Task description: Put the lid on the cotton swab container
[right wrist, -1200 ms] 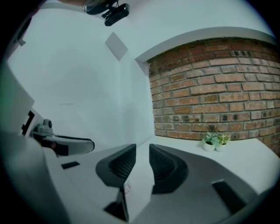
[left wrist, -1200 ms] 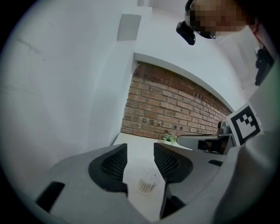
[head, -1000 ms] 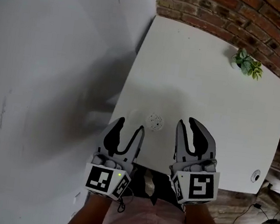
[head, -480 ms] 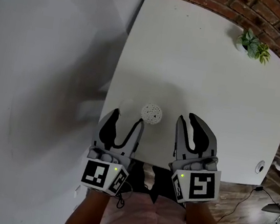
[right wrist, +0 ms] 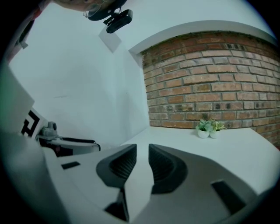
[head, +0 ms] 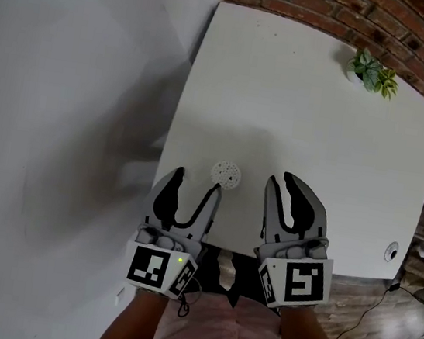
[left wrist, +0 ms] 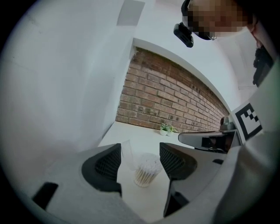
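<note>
A small clear cup packed with cotton swabs (head: 226,174) stands on the white table (head: 306,115) near its front edge. In the left gripper view the cup (left wrist: 146,169) sits just ahead of the jaws. A clear lid (left wrist: 128,154) stands on edge against the cup's left side. My left gripper (head: 194,184) is open, just left of the cup, holding nothing (left wrist: 140,157). My right gripper (head: 284,184) hovers to the cup's right; its jaws are closing to a narrow gap with nothing between them (right wrist: 142,152).
A small potted plant (head: 369,72) stands at the table's far right corner, by the brick wall (head: 418,37). A grey wall (head: 64,105) runs along the table's left edge. A round cable hole (head: 390,252) sits near the front right corner.
My left gripper's jaws have spread wider and sit closer to the swab cup. The right gripper has hardly moved.
</note>
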`<control>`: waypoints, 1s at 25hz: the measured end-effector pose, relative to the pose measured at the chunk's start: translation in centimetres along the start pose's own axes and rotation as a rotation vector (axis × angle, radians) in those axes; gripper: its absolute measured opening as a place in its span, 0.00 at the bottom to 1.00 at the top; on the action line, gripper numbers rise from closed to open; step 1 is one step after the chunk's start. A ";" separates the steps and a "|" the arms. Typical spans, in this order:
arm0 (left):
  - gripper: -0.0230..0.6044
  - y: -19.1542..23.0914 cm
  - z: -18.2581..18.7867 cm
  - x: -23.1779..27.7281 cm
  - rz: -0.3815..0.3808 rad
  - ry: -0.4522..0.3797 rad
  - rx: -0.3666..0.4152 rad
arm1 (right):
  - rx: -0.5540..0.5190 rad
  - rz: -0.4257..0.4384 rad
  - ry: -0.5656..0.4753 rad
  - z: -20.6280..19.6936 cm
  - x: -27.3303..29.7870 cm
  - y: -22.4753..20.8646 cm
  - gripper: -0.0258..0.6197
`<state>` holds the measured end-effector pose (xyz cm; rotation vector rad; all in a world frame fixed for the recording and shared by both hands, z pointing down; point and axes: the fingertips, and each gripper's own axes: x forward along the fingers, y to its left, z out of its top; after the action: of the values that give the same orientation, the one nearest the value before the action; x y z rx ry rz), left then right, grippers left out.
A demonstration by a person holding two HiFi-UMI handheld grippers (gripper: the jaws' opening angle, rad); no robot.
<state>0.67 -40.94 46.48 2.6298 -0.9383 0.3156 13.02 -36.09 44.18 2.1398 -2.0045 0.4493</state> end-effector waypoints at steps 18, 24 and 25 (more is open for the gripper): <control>0.51 -4.3 2.1 0.2 -0.073 0.016 0.131 | 0.026 -0.050 -0.068 2.4 -2.5 -2.0 0.17; 0.52 -5.7 2.0 0.5 -0.103 0.029 0.155 | 0.035 -0.070 -0.076 2.4 -3.3 -2.8 0.17; 0.52 -5.9 2.1 0.6 -0.103 0.026 0.154 | 0.037 -0.074 -0.076 2.4 -3.4 -3.0 0.17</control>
<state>5.09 -37.76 43.39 2.7947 -0.7967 0.4100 16.05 -33.45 41.00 2.2775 -1.9622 0.4025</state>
